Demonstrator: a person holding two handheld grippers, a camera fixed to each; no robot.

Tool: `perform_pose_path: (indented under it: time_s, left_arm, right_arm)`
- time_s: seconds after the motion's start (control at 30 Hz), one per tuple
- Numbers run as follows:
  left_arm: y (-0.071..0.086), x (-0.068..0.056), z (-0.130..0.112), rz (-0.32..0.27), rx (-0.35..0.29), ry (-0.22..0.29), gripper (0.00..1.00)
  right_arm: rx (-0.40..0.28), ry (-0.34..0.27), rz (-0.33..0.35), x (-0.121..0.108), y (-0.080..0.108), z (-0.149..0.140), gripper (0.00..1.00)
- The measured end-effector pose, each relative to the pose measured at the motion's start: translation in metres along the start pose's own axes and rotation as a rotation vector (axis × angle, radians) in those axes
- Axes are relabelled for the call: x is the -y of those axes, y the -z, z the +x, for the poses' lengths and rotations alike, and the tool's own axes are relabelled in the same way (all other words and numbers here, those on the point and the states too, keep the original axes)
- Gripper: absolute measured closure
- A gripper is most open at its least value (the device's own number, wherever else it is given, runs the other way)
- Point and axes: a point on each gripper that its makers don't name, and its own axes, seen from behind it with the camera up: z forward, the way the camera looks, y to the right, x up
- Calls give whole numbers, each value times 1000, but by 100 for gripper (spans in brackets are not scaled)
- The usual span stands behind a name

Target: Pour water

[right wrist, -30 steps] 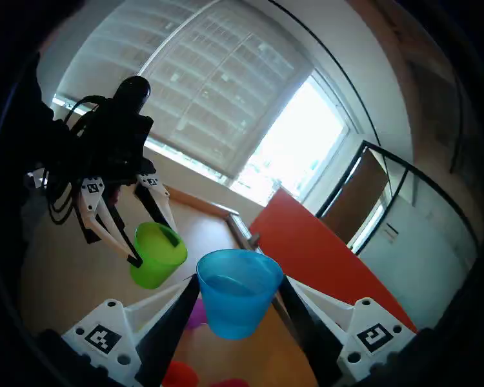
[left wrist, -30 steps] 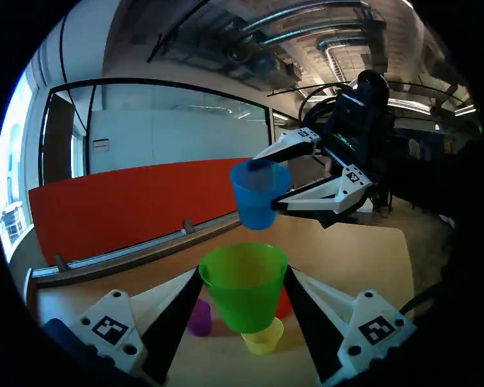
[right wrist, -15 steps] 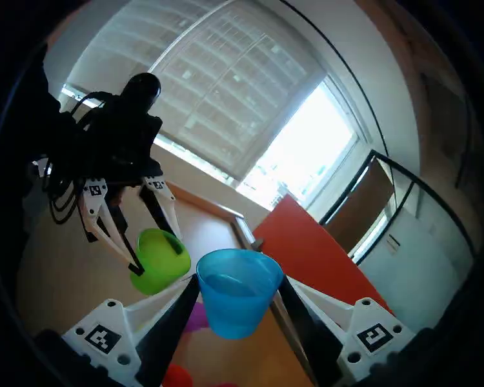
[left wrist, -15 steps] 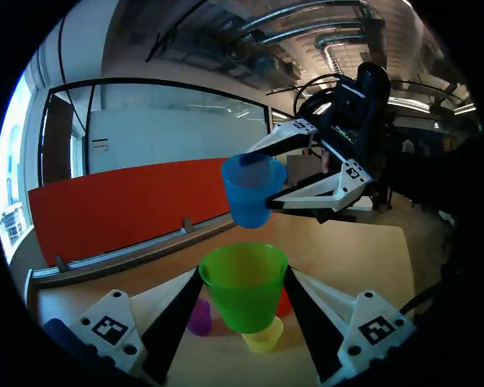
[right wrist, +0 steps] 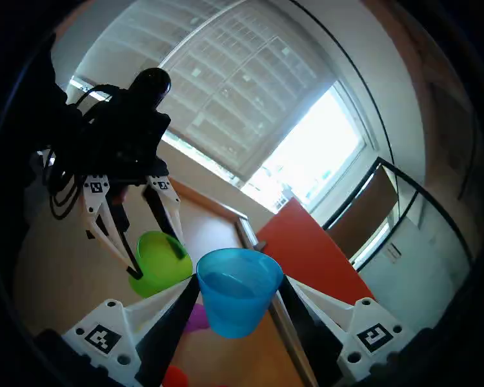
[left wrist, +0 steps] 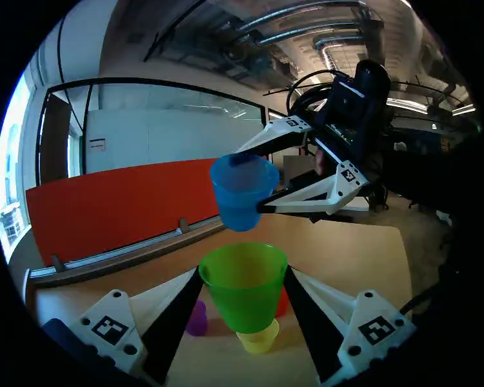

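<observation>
Between the fingers of the left claw [left wrist: 242, 273] sits a green cup [left wrist: 244, 297], gripped from both sides just under its rim and held upright with its mouth up. The claw is opened only as wide as the cup.

Below this claw, three smaller cups stand on the wooden bench [left wrist: 352, 251]. A purple cup [left wrist: 196, 318] is under the left finger and a yellow cup [left wrist: 258, 338] is straight beneath the green one. A red cup [left wrist: 281, 303] is mostly hidden behind the green cup's right side.

Ahead of the left claw and above it hangs the right claw [left wrist: 250, 182], its two fingers pressed against a blue cup [left wrist: 240, 193]. That cup is near upright. It is higher than the green rim, a little to its left and not touching it.

In the right gripper view the blue cup is pinched between that claw's own fingers close in front of the camera. Water [right wrist: 232, 284] lies inside it, below the rim. Ahead and to the left of the right claw, and lower than the blue rim, the left claw [right wrist: 158, 261] carries the green cup with its mouth tipped toward the camera.

Beyond the left claw a red partition [left wrist: 113, 200] runs along the bench's far edge, with a glass wall [left wrist: 177, 129] above it. Beyond the right claw there are window blinds [right wrist: 242, 97]
</observation>
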Motion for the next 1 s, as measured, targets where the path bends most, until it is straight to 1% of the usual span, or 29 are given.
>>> perform_pose_path:
  time_s: [0.27, 0.53, 1.0]
  left_arm:
    - [-2, 1, 1, 2, -2, -1, 12]
    - [-3, 0, 2, 0, -2, -2, 12]
    - [-4, -1, 5, 1, -7, -8, 12]
  right_arm:
    - [-1, 20, 4, 0, -2, 3, 9]
    - [-4, 42, 10, 2, -3, 9, 8]
    - [-1, 93, 13, 2, -3, 12, 9]
